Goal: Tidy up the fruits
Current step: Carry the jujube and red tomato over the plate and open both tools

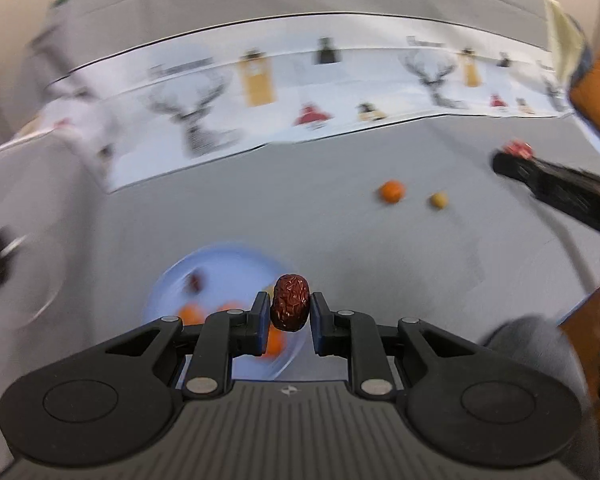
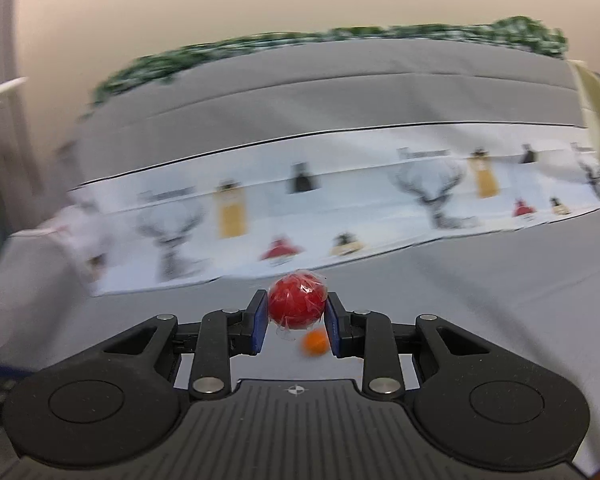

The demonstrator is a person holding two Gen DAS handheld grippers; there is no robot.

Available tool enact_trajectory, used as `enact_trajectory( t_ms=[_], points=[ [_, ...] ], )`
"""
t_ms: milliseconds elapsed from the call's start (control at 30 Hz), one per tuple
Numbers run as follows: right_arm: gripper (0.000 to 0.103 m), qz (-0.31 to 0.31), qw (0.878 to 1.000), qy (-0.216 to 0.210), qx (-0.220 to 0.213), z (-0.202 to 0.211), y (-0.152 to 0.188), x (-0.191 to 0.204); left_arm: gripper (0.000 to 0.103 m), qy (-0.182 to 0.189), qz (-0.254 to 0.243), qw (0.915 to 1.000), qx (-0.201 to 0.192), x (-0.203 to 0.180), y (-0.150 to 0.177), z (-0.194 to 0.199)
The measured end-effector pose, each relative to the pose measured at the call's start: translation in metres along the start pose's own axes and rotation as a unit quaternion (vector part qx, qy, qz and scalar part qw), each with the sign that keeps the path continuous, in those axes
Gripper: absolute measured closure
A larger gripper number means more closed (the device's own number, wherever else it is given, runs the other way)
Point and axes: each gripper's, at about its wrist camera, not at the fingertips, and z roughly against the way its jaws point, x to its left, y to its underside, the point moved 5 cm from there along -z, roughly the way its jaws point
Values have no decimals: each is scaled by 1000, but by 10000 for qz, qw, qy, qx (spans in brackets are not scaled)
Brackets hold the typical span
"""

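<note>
Between my left jaws (image 1: 291,307) sits a dried red date (image 1: 291,302), dark maroon, deeply wrinkled, oval and standing on end, with both pads pressed against its sides. It hangs above the near rim of a pale blue plate (image 1: 172,280), which lies on the grey surface (image 1: 320,220) and already carries several small orange fruits (image 1: 191,314) and a dark piece (image 1: 196,281) too blurred for me to name.

My right jaws (image 2: 297,307) are clamped on a round red fruit (image 2: 297,301), bright and glossy, wrapped in crinkled clear film that bunches at its top and underside. In the left view, that same right gripper reaches in from the right edge with the red fruit at its tip.

Farther out on the surface lie a loose orange fruit (image 1: 391,191) and, just beside it to the right, a smaller yellowish one (image 1: 439,200); the two are apart, not touching. The right view shows an orange fruit (image 2: 315,341) below my held red one.

Beyond them lies a white printed sheet (image 1: 300,92) with stag heads and bottles. Green foliage (image 2: 340,36) edges the far end.
</note>
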Motion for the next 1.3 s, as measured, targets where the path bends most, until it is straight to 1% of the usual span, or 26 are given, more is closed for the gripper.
enact_trajectory(
  t_ms=[100, 233, 367, 467, 533, 633, 833, 1100, 1300],
  points=[
    [72, 71, 9987, -403, 293, 38, 23, 42, 80, -273, 194, 9994, 82, 27, 32, 28],
    [72, 201, 9940, -845, 670, 79, 53, 90, 80, -475, 374, 9982, 2, 53, 67, 61],
    [72, 577, 9901, -988, 809, 113, 78, 129, 80, -426, 455, 9978, -237, 62, 94, 90],
    [72, 804, 9892, -925, 806, 127, 84, 147, 80, -330, 494, 9973, -429, 63, 100, 104],
    [72, 937, 9893, -888, 681, 139, 85, 154, 80, -278, 542, 9970, -476, 63, 99, 108],
    [72, 1142, 9891, -810, 464, 157, 84, 160, 80, -187, 604, 9958, -659, 61, 101, 118],
    [72, 1280, 9879, -773, 413, 166, 84, 167, 80, -139, 686, 9940, -843, 66, 103, 131],
    [72, 1277, 9870, -824, 526, 159, 87, 170, 80, -191, 738, 9940, -784, 74, 105, 127],
    [72, 1227, 9867, -843, 660, 148, 88, 167, 80, -219, 724, 9951, -643, 75, 102, 115]
  ],
)
